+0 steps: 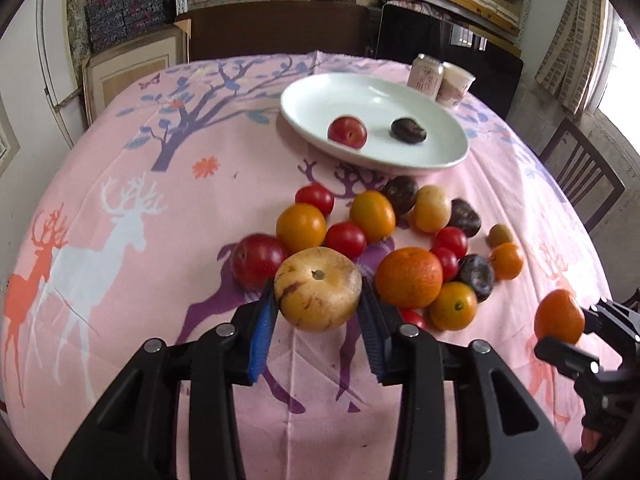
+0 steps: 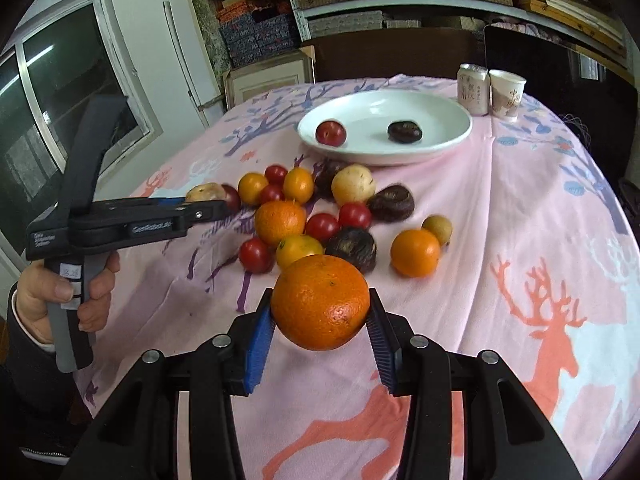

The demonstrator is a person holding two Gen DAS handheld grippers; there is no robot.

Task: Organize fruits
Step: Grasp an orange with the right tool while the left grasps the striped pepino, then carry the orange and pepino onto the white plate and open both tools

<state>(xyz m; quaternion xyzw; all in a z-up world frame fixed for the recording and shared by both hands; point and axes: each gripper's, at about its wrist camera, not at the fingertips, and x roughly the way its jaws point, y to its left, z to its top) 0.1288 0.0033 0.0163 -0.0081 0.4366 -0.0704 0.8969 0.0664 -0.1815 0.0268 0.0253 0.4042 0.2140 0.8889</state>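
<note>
Left claw point(image 1: 318, 312): low centre of frame, clamped on a yellow melon-like fruit point(image 1: 318, 288).
Right claw point(image 2: 320, 326): clamped on an orange point(image 2: 320, 302).
Worktop point(image 1: 120, 152): pink deer cloth; loose fruit mid-frame, white plate point(image 1: 440, 128) upper centre.
Room: stacked shelves behind.

One white plate point(image 2: 448, 136) at twelve o'clock carries two fruits, a red plum point(image 2: 331, 133) and a dark one point(image 2: 404, 131); behind it, at one o'clock, stand one can point(image 2: 473, 89) and one paper cup point(image 2: 506, 94); two claws each grip one fruit.
</note>
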